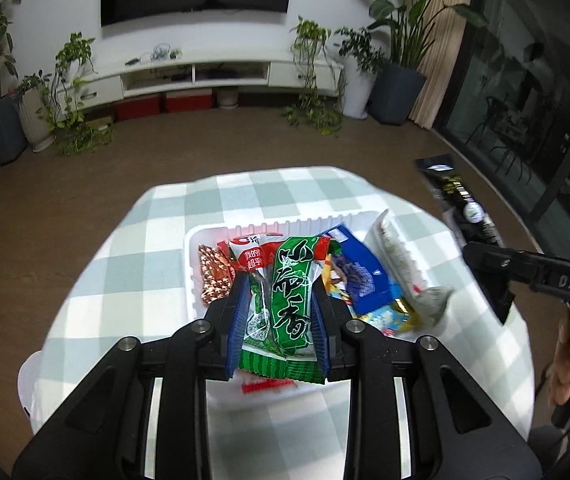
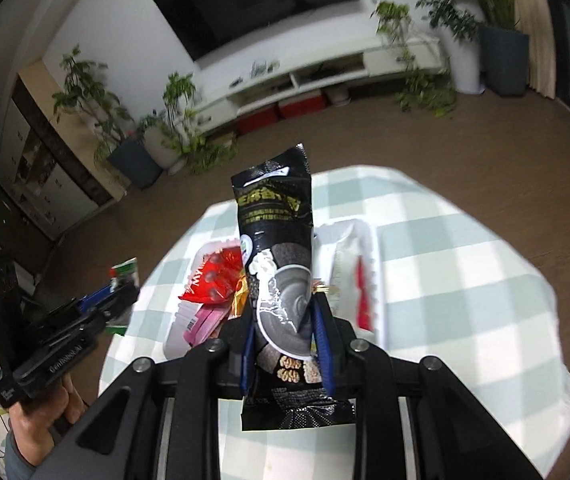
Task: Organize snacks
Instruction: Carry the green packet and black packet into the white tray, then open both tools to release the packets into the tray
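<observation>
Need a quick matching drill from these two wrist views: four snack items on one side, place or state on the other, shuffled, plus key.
Items:
1. green snack packet
2. black sachet
3. blue packet
4. white tray

States:
A. lying in the tray
B. clamped in the right gripper
C. resting on the checked tablecloth
D. clamped in the left gripper

Pairs: 1-D, 2-B, 3-A, 4-C

Dim room, tablecloth (image 1: pixel 245 196) glare-bright, fisheye bending at edges, black corner vignette, slight motion blur.
</observation>
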